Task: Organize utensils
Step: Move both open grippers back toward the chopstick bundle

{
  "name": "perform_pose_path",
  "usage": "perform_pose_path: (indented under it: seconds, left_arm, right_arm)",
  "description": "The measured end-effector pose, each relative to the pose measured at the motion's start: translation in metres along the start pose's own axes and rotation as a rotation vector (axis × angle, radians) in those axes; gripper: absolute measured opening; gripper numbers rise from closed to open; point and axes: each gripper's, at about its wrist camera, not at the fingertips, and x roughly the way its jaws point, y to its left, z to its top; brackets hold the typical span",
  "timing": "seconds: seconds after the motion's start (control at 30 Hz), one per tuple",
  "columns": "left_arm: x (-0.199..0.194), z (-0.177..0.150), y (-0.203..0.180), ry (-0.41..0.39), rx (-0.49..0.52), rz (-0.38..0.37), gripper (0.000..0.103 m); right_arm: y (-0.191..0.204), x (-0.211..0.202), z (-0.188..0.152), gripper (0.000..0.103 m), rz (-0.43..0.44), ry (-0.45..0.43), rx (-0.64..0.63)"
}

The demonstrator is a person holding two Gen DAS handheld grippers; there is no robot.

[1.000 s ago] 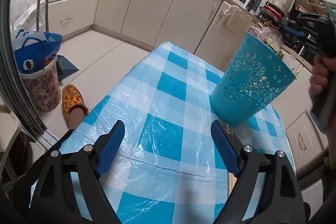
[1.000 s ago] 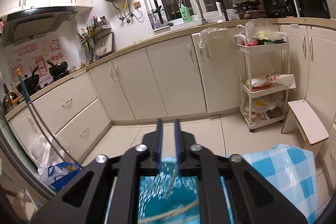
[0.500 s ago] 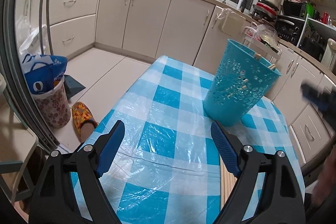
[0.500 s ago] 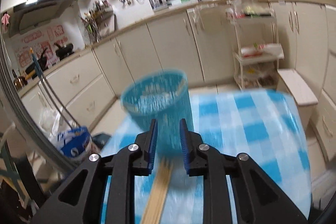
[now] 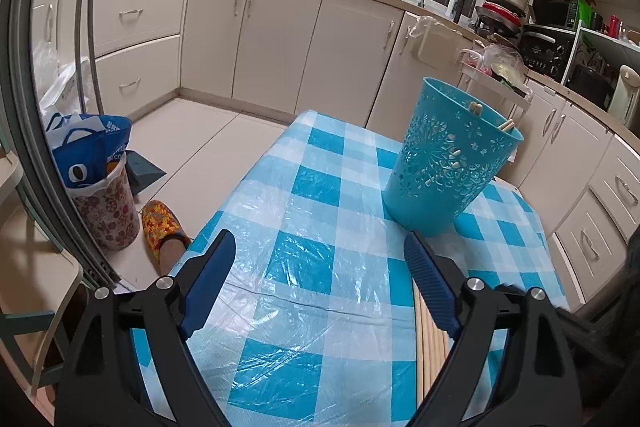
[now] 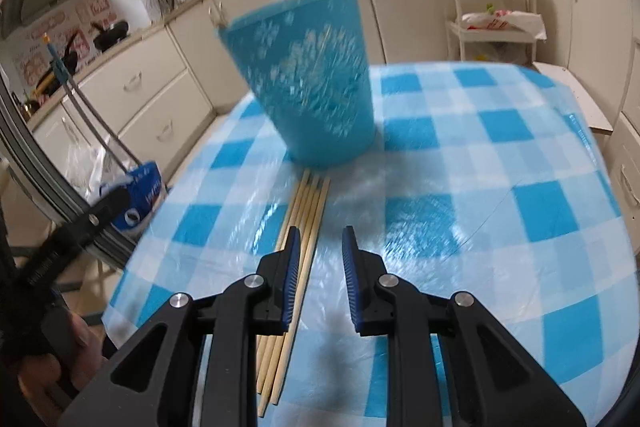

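Your right gripper [image 6: 320, 247]: jaws narrow, just been opening a little, nothing between them; they hang over the checked tablecloth [image 6: 500, 155]. The loose chopsticks [image 6: 306, 211] lie in a bundle just left of its left finger, tips near the base of the blue holder [image 6: 308, 83]. Your left gripper [image 5: 316, 279]: jaws wide, empty, over the cloth. Holder stands upright ahead-right of it, a few chopstick ends at its rim; right view is blurred, so count unclear.
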Motion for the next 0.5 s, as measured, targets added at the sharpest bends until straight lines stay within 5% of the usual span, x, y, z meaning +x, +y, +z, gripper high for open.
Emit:
perform_pose_path:
  seconds: [0.5]
  left_arm:
    - [0.014, -0.007, 0.006, 0.05, 0.002, 0.017, 0.083]
  right_arm:
    - [0.013, 0.05, -0.001, 0.022, -0.08, 0.12, -0.05]
